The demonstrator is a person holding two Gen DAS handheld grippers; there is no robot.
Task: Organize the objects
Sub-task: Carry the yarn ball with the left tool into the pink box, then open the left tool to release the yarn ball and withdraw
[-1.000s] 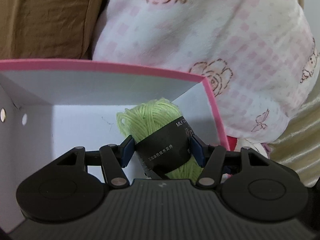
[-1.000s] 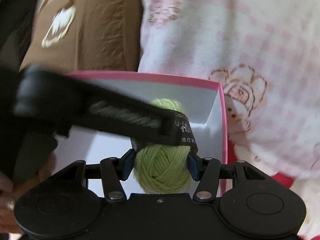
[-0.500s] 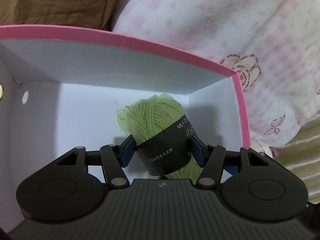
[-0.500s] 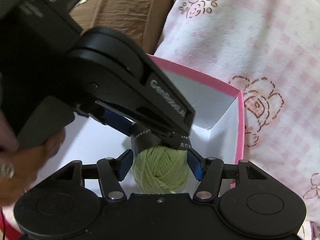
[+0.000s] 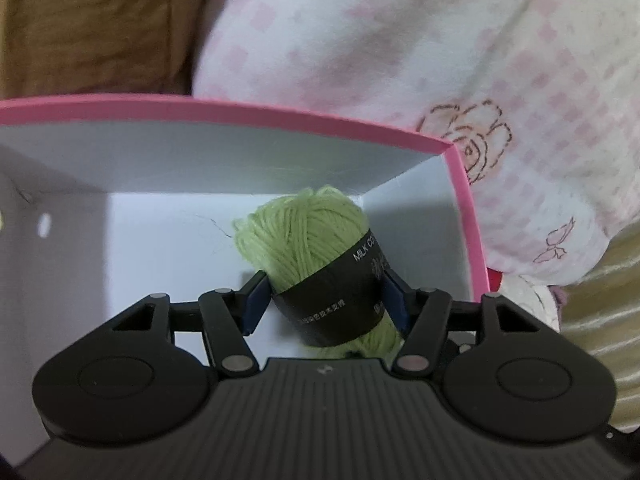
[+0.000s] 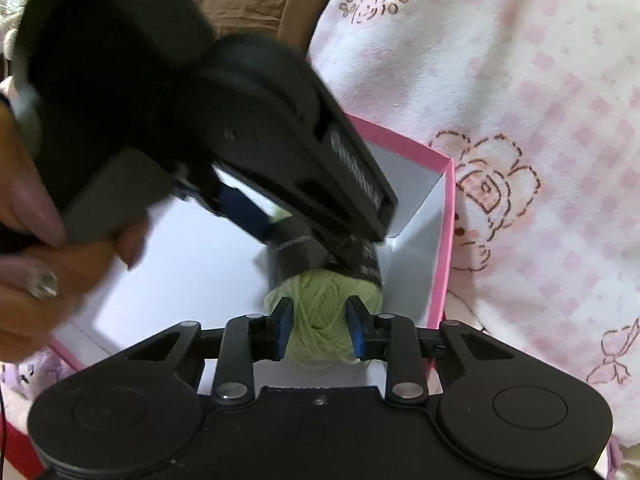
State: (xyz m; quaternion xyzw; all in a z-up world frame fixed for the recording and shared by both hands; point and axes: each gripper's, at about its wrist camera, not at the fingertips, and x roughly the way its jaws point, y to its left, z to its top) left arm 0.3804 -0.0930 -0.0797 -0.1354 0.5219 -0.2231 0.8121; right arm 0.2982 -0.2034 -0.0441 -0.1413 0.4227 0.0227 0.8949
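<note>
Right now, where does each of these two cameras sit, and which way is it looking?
Left wrist: on the left hand-held gripper, looking down into the pink-rimmed white box; its pads clamp the green yarn ball.
Right wrist: on the right hand-held gripper, pinching the yarn's end; a hand shows.
Shared: yarn, box, pink checked blanket.
</note>
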